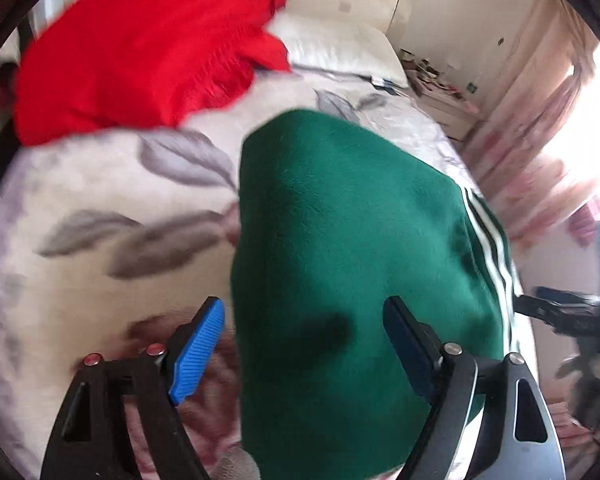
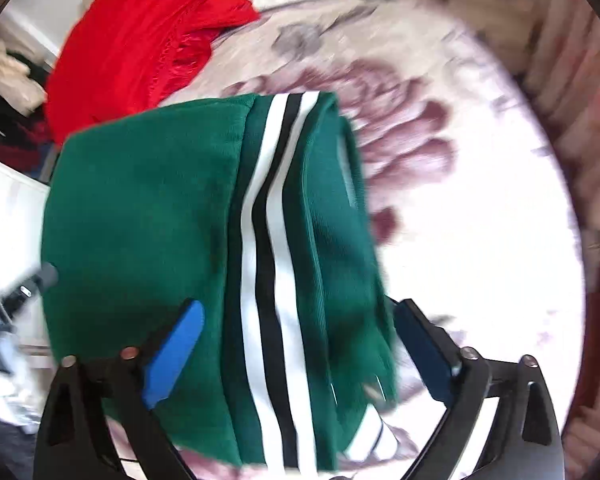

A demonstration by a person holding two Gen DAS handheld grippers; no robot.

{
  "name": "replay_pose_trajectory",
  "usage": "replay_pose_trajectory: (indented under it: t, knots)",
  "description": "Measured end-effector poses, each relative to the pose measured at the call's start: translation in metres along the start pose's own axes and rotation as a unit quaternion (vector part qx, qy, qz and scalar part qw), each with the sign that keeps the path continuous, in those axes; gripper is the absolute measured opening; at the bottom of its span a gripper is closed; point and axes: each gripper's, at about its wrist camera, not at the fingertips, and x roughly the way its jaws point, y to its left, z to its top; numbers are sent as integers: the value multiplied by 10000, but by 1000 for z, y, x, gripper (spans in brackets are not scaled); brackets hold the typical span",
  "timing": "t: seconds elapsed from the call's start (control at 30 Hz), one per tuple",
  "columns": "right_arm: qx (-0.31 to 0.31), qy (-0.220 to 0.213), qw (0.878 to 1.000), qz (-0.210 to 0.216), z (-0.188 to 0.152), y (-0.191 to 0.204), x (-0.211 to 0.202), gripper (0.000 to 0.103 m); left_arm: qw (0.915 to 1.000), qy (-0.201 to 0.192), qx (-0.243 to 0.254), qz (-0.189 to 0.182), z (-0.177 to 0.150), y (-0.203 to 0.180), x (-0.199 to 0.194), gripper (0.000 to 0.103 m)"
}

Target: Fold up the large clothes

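A green fleece garment [image 1: 340, 240] lies folded into a thick rectangle on the flowered bedspread [image 1: 100, 200]. White and black stripes [image 2: 268, 240] run along its right side. My left gripper [image 1: 304, 308] hovers over the garment's near left part, open wide, its blue pad [image 1: 198, 352] beyond the cloth's left edge. In the right wrist view the same garment [image 2: 140, 208] fills the centre. My right gripper [image 2: 300, 308] stands open above the striped edge, with cloth below the jaws and no pad pressing on it. Both views are blurred.
A red garment [image 1: 140, 48] lies in a heap at the bed's far left, and it also shows as the red garment [image 2: 140, 40] in the right wrist view. A white pillow [image 1: 340, 48], a cluttered nightstand [image 1: 440, 92] and a pink curtain [image 1: 540, 128] stand behind and to the right.
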Motion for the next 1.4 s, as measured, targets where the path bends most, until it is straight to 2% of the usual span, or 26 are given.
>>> replay_pose_trajectory:
  t: [0.03, 0.07, 0.1, 0.13, 0.27, 0.3, 0.37, 0.43, 0.47, 0.5, 0.7, 0.9, 1.07, 1.4]
  knots:
    - [-38, -73, 9996, -259, 9, 14, -4, 102, 9997, -87, 67, 202, -6, -6, -10, 86]
    - [-112, -176, 9982, -555, -4, 22, -16, 102, 9993, -167, 123, 326, -9, -11, -21, 98]
    - [-156, -265, 9966, -760, -15, 22, -27, 102, 9987, -253, 171, 401, -15, -18, -33, 102]
    - [-169, -364, 9948, -935, -16, 12, -37, 102, 9983, -321, 201, 442, -20, -23, -42, 103]
    - [-179, -700, 9884, -1336, -64, 38, -85, 103, 9956, -464, 330, 738, -40, -43, -89, 103]
    - [-177, -756, 9876, -1366, -74, 40, -98, 103, 9951, -495, 350, 776, -36, -43, -84, 103]
    - [-112, -909, 9859, -1400, -96, 44, -132, 103, 9948, -530, 352, 796, -38, -49, -103, 103]
    - [-128, -1029, 9841, -1441, -110, 54, -166, 103, 9942, -615, 312, 821, -45, -59, -139, 103]
    - [-105, -1119, 9828, -1463, -120, 57, -188, 103, 9941, -654, 316, 806, -43, -57, -138, 103]
    - [-102, -1188, 9821, -1461, -125, 58, -194, 103, 9927, -754, 290, 897, -48, -61, -157, 103]
    - [-121, -1586, 9762, -1476, -181, 83, -321, 103, 9896, -1070, 284, 916, -73, -82, -245, 103]
    - [-236, -1989, 9695, -1415, -238, 106, -430, 103, 9882, -1241, 154, 879, -101, -98, -320, 103]
    - [-282, -2326, 9625, -1370, -281, 117, -498, 103, 9843, -1517, 127, 890, -121, -108, -371, 103]
    - [-295, -2680, 9554, -1201, -343, 140, -593, 103, 9820, -1674, 99, 869, -142, -115, -427, 103]
